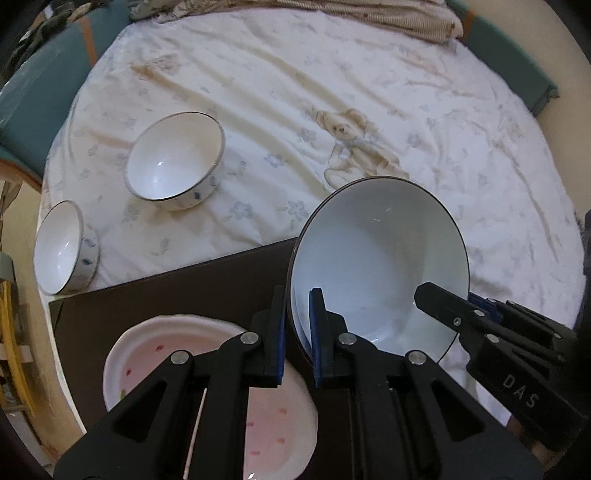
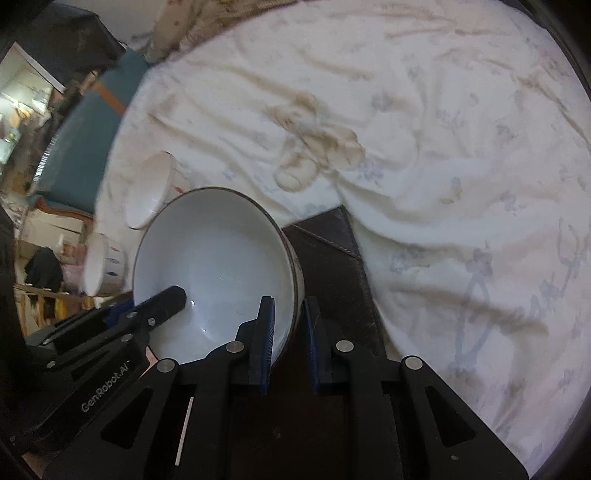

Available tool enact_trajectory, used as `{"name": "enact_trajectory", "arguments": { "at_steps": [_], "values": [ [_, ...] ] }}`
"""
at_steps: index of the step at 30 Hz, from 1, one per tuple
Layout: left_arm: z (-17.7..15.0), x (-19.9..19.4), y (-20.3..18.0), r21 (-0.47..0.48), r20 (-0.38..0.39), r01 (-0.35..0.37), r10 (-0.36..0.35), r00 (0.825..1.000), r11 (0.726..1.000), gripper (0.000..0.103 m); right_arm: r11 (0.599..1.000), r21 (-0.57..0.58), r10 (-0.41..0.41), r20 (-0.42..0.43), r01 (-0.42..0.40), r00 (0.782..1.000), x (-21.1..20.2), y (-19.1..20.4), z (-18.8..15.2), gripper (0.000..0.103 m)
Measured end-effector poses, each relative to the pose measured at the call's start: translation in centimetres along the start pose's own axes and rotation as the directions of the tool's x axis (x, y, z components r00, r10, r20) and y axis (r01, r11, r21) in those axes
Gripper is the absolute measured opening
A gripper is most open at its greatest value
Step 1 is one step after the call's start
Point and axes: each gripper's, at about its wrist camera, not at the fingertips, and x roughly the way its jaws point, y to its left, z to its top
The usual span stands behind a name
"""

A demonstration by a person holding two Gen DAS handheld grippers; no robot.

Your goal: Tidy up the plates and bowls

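Note:
A large white bowl with a dark rim [image 1: 376,262] is held tilted above the dark mat [image 1: 177,295]. My left gripper [image 1: 298,332] is shut on its left rim. My right gripper [image 2: 288,332] is shut on its right rim, and the bowl also shows in the right wrist view [image 2: 218,266]. A pink plate with small dots [image 1: 273,424] lies on the mat under my left gripper. Two smaller white bowls with blue marks [image 1: 177,160] [image 1: 62,247] stand on the bed sheet to the left.
The dishes rest on a white sheet with a teddy-bear print [image 1: 351,144]. A teal padded edge [image 1: 40,92] runs around the bed. A folded striped blanket [image 1: 388,14] lies at the far side. Furniture and clutter [image 2: 40,258] stand beyond the left edge.

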Motion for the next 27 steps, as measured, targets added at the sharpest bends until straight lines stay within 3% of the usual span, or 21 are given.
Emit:
{"name": "enact_trajectory", "arguments": {
  "at_steps": [5, 14, 22, 27],
  "values": [
    [-2.1, -3.3, 2.1, 0.027, 0.037, 0.043, -0.044, 0.998, 0.999, 0.009, 0.998, -0.013, 0.058, 0.064, -0.057, 0.996, -2.4, 1.7, -2.4, 0.020],
    [-7.5, -6.5, 7.9, -0.035, 0.050, 0.067, -0.065, 0.997, 0.997, 0.009, 0.986, -0.107, 0.134, 0.092, -0.124, 0.987, -3.7, 7.3, -6.2, 0.020],
    [-12.3, -5.2, 12.6, -0.119, -0.001, 0.089, -0.090, 0.996, 0.989, 0.009, 0.971, -0.207, 0.139, 0.072, -0.122, 0.988, -2.0, 11.6, -10.5, 0.020],
    [-13.6, -3.7, 13.9, -0.154, -0.027, 0.073, -0.078, 0.997, 0.985, 0.009, 0.971, -0.201, 0.137, 0.007, -0.133, 0.991, 0.5, 12.2, -12.0, 0.020]
  ]
}}
